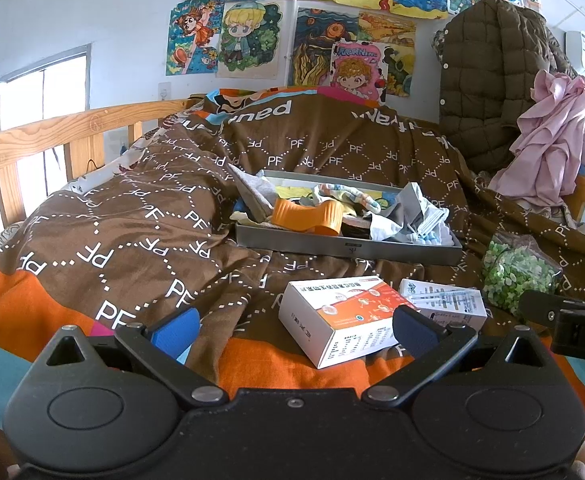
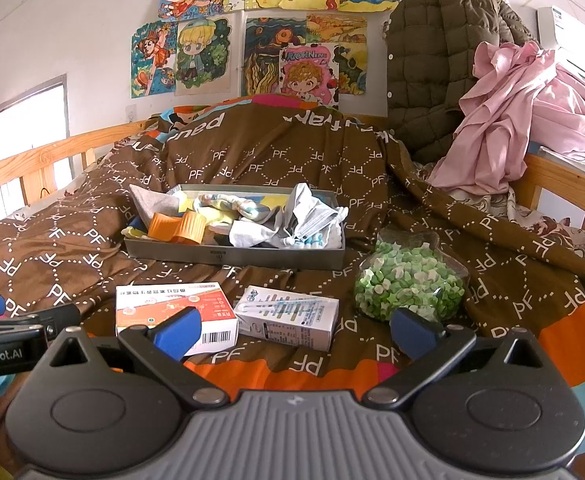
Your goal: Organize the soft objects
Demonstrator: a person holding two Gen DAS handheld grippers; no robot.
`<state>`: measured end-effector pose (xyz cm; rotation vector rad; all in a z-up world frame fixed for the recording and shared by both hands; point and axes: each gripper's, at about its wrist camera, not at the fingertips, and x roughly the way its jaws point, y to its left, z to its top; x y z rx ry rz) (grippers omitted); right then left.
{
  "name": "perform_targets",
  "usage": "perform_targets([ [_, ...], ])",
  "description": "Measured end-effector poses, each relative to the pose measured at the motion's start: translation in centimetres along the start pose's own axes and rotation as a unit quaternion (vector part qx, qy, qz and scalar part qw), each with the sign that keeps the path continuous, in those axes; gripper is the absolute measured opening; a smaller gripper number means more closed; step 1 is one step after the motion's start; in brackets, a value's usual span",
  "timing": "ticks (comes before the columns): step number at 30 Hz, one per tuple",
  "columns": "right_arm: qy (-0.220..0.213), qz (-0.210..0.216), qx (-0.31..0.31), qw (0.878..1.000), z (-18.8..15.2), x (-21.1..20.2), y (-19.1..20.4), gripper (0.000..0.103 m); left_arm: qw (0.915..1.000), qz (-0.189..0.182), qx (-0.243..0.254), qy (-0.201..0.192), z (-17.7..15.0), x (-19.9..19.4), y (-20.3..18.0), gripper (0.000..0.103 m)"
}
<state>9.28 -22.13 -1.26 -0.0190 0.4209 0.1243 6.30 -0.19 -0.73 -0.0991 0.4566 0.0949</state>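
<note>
A grey tray (image 1: 344,247) (image 2: 232,258) sits on the brown PF blanket, filled with soft items: an orange ribbed piece (image 1: 306,216) (image 2: 178,226), socks (image 2: 228,206), and a white crumpled mask (image 2: 312,216). My left gripper (image 1: 292,330) is open and empty, low over the blanket, with an orange-and-white box (image 1: 340,316) between its fingertips and beyond them. My right gripper (image 2: 294,332) is open and empty, near a white-blue carton (image 2: 288,316). A clear bag of green paper stars (image 2: 408,284) (image 1: 516,272) lies right of the boxes.
A wooden bed rail (image 1: 32,140) runs along the left. An olive quilted jacket (image 2: 436,56) and pink cloth (image 2: 504,116) hang at the back right over another rail (image 2: 564,184). Drawings cover the wall (image 2: 52,32). The orange-white box also shows in the right wrist view (image 2: 164,308).
</note>
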Motion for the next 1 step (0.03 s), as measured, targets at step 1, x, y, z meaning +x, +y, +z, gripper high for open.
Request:
perform_targets([
  [1, 0.000, 0.000, 0.000, 1.000, -0.03, -0.02, 0.03, 0.103, 1.0000, 0.000, 0.000, 0.000, 0.00, -0.01, 0.01, 0.102],
])
